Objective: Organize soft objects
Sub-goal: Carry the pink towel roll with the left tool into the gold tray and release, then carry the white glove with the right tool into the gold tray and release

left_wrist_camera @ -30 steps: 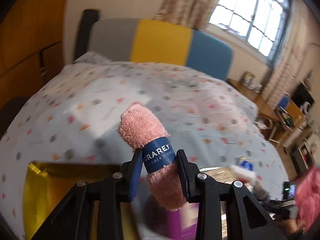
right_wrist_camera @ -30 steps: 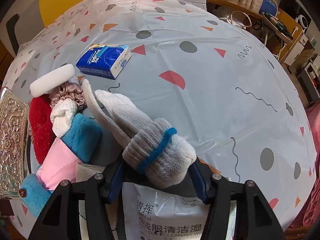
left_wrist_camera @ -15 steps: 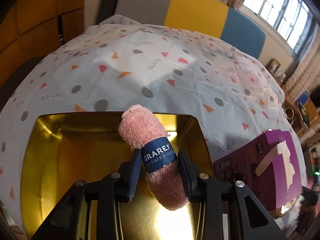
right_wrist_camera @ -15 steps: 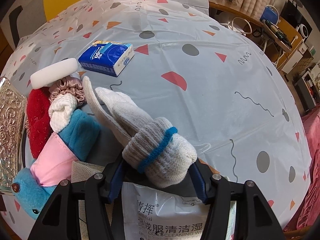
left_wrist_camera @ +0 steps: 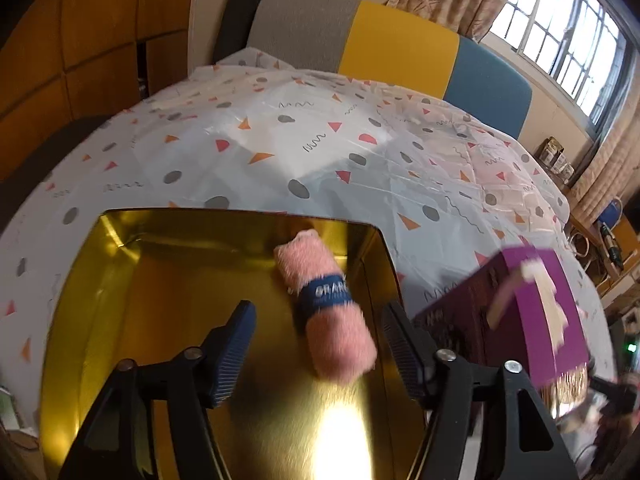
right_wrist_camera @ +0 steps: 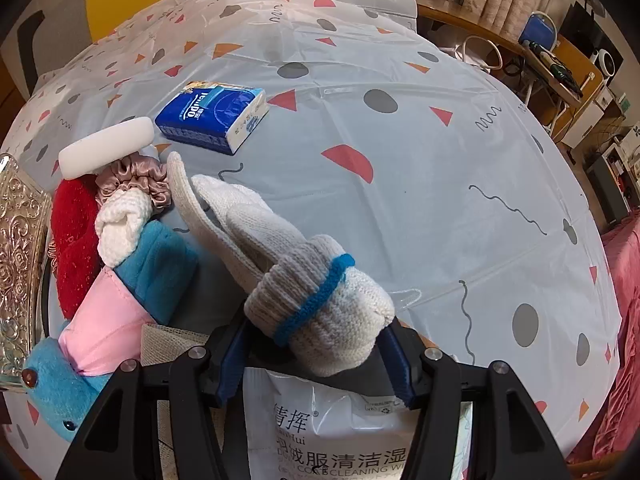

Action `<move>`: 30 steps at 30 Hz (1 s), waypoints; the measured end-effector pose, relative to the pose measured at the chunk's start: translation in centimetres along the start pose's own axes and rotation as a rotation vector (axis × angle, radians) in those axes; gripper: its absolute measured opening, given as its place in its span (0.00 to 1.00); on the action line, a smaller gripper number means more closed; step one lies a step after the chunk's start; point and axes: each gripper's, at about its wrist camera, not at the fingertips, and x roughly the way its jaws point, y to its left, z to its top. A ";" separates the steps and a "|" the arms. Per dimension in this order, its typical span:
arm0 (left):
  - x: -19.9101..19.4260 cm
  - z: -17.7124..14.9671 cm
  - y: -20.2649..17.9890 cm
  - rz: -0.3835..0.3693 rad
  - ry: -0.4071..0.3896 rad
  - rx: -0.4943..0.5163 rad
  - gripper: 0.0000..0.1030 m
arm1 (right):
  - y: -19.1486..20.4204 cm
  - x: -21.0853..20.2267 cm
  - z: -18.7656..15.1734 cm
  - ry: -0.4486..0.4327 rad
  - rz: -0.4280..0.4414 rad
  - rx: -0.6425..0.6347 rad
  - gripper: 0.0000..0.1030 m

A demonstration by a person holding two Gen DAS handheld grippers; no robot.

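A rolled pink dishcloth with a blue paper band lies in the gold metal tin, near its right wall. My left gripper is open above the tin, its jaws wide apart on either side of the roll and clear of it. My right gripper is shut on a rolled pair of white knit gloves with a blue cuff stripe, held above a wet-wipes pack.
A purple box stands right of the tin. In the right wrist view a pile of soft things lies at left: red cloth, blue and pink plush, satin scrunchie, white sponge. A blue tissue pack lies behind. An embossed silver lid is at far left.
My left gripper opened and let go of the pink dishcloth, which now lies in the gold tin. My right gripper stays shut on the gloves, barely moved.
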 end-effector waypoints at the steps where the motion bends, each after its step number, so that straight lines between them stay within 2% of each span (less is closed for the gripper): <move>1: -0.5 -0.5 0.0 0.006 -0.009 0.002 0.70 | 0.0 0.0 0.0 0.000 -0.001 -0.001 0.57; 12: -5.5 -5.5 -0.9 0.056 -0.060 0.056 0.80 | -0.5 -0.6 0.1 -0.008 -0.001 0.015 0.51; 17: -7.1 -6.4 -1.3 0.055 -0.089 0.081 0.87 | -1.0 -0.8 0.2 -0.009 0.001 0.040 0.47; 26: -8.4 -7.1 -0.9 0.041 -0.096 0.087 0.87 | -1.7 -2.6 0.6 -0.063 0.033 0.116 0.38; 30: -8.6 -7.3 -0.9 0.034 -0.093 0.087 0.87 | -0.9 -3.5 1.1 -0.076 0.052 0.118 0.34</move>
